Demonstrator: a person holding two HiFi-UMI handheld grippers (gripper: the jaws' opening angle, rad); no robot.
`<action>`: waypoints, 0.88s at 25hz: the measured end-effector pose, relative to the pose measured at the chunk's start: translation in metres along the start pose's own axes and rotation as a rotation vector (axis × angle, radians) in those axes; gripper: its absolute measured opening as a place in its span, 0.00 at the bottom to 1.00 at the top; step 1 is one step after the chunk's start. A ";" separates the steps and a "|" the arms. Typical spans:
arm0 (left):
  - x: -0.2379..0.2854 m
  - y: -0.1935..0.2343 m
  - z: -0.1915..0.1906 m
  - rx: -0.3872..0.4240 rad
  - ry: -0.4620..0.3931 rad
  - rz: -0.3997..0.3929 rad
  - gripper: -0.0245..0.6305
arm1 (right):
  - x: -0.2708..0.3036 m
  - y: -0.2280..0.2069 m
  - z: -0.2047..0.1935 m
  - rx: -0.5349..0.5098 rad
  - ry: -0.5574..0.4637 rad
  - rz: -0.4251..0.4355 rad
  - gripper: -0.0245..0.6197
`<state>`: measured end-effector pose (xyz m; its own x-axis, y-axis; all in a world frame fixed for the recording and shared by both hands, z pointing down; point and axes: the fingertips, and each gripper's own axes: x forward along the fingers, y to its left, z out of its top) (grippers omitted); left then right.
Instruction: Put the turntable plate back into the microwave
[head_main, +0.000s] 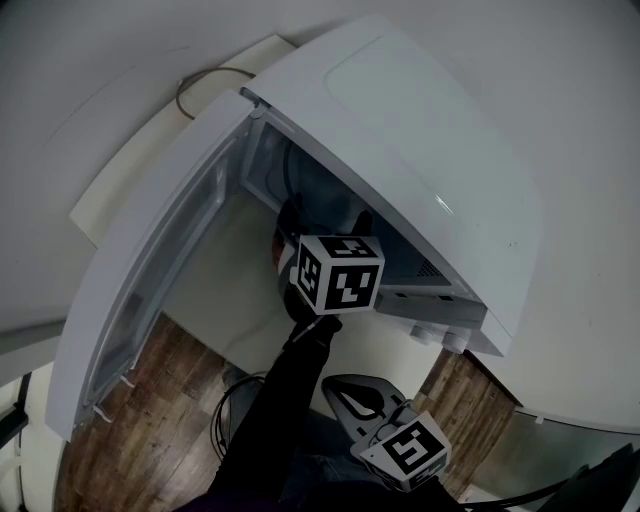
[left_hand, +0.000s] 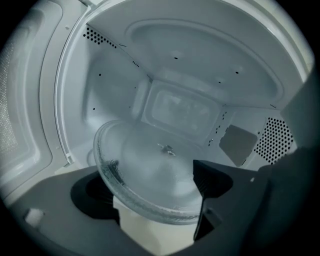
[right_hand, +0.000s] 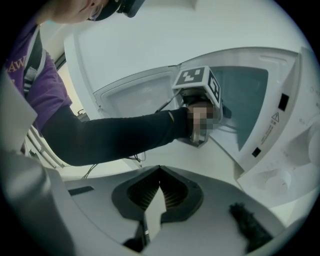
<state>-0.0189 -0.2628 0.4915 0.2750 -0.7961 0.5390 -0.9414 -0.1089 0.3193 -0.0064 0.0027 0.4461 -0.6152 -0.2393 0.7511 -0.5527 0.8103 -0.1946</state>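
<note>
Reaching into microwave (left_hand: 115, 90), left hand-held gripper (left_hand: 155, 195) released, turntable plate (left_hand: 150, 165) btwn its jaws, right hand-held gripper (right_hand: 160, 175) clenched, empty

Clear glossy glass, smooth centre, ribbed rim: turntable plate (left_hand: 150, 175). White smooth glossy shell, painted-metal look: microwave (head_main: 420, 140). Pale smooth satin finish, perforated patches: cavity walls (left_hand: 115, 100). Dark grey matt plastic, jaws lined with fine ribs: left gripper (left_hand: 155, 200). Pale grey matt plastic, dark ribbed jaw lining: right gripper (right_hand: 160, 175). Matt black-and-white print: marker cube (head_main: 340, 272). Dark matt cloth: sleeve (right_hand: 115, 135). Brown wood planks, visible grain: floor (head_main: 150, 410).
</note>
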 end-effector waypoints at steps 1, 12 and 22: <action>0.000 0.000 -0.001 0.003 -0.003 0.005 0.77 | 0.000 0.000 0.000 -0.001 0.000 0.002 0.05; 0.005 0.010 0.003 0.041 -0.010 0.073 0.89 | -0.003 -0.007 -0.004 -0.004 0.008 0.015 0.05; -0.004 0.008 -0.001 -0.020 0.051 0.119 0.89 | -0.004 -0.013 -0.005 -0.014 0.005 0.024 0.05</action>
<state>-0.0272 -0.2600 0.4930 0.1712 -0.7716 0.6126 -0.9640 -0.0028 0.2659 0.0063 -0.0038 0.4488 -0.6252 -0.2169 0.7497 -0.5301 0.8230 -0.2039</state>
